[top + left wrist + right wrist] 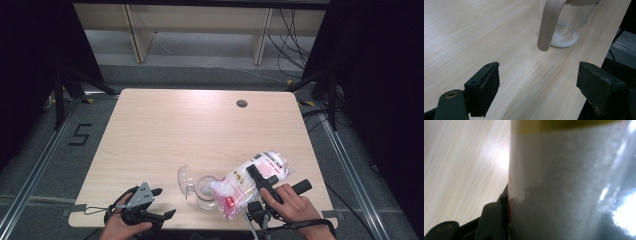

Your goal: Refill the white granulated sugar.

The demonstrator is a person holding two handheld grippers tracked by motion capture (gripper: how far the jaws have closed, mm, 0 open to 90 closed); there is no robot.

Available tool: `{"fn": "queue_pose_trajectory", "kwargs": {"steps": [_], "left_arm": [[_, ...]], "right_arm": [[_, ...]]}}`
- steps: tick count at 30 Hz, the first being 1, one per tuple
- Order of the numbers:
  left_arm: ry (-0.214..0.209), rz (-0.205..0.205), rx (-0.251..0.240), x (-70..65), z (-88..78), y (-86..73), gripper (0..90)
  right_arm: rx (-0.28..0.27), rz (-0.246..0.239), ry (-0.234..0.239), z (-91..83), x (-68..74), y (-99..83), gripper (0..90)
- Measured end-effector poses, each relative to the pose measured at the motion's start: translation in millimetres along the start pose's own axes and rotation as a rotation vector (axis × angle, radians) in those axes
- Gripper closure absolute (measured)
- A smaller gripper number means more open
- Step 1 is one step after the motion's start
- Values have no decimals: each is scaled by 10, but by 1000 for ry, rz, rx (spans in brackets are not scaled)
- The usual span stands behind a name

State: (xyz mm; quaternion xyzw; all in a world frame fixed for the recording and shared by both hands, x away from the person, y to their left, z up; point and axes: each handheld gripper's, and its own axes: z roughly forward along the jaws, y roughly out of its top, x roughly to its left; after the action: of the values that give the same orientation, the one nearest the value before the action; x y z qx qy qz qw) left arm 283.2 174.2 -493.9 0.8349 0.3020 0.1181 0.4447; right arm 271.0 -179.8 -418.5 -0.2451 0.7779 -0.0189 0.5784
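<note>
high view: a light wooden table carried a clear jar close to its near edge, with the jar's hinged lid swung open on the side toward the left gripper. a bag of white grains lay tilted over the jar, its lower corner at the jar's mouth and its upper end rising away toward the table's right edge. the right gripper was clamped on the bag, one black jaw lying across the printed face; the right hand sat just right of the jar at the near edge. the left gripper rested well left of the jar, also at the near edge, its jaws parted with nothing between them. beyond the jar the tabletop stretched bare to the far edge, broken only by a small cable hole.

left gripper view: both black jaws stood wide apart over bare wood; the jar held a low layer of white grains, with the table's edge just beside it.

right gripper view: the bag pressed flat against the jaw, wood grain beside it.
</note>
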Motion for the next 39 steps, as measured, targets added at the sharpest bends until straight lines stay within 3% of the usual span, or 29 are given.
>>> {"fn": "queue_pose_trajectory", "kwargs": {"steps": [4, 10, 12, 13, 17, 19, 22, 25, 26, 27, 28, 29, 31, 33, 34, 35, 39], "left_arm": [[1, 24, -2, 11, 1, 2, 182], [1, 22, -3, 10, 1, 3, 182], [1, 23, -2, 10, 1, 2, 182], [1, 23, -1, 11, 2, 2, 182], [-2, 36, 13, 22, -12, 5, 182], [3, 10, -9, 5, 5, 1, 182], [3, 32, 8, 20, -5, 2, 182], [2, 7, 4, 10, 9, -5, 182], [1, -2, 7, 5, 8, -6, 182], [0, -10, 1, 1, 12, -9, 182], [10, 9, 15, 17, 4, -6, 182], [15, 11, 17, 15, -2, -4, 182], [16, 12, 17, 15, 0, -5, 182], [11, 12, 19, 17, 0, -5, 182], [10, 17, 14, 18, 3, -7, 182], [4, 1, 1, 4, 10, -8, 182], [5, 13, 12, 13, 3, -5, 182]], "right_arm": [[2, -3, -3, -9, -6, -8, 520], [4, 12, -4, -11, -1, 2, 520], [6, -22, -1, -6, -18, 13, 520], [29, 15, 4, -17, 15, 24, 521], [4, -33, -5, -3, -20, 40, 521], [17, -19, -3, -12, -4, 44, 522], [16, -36, -6, -9, -10, 42, 523], [30, -90, -4, -3, -33, 43, 523], [32, -92, -1, 0, -33, 43, 523], [47, -49, 5, -7, 1, 36, 523], [43, -47, 4, -4, 4, 33, 524], [17, -59, -2, 16, -4, 42, 524], [17, -64, -3, 20, -7, 46, 524], [31, -38, -3, 10, 12, 50, 525], [38, -86, 3, 3, -19, 48, 525], [39, -92, 5, 3, -26, 54, 526], [36, -92, 2, 1, -31, 65, 527]]}}
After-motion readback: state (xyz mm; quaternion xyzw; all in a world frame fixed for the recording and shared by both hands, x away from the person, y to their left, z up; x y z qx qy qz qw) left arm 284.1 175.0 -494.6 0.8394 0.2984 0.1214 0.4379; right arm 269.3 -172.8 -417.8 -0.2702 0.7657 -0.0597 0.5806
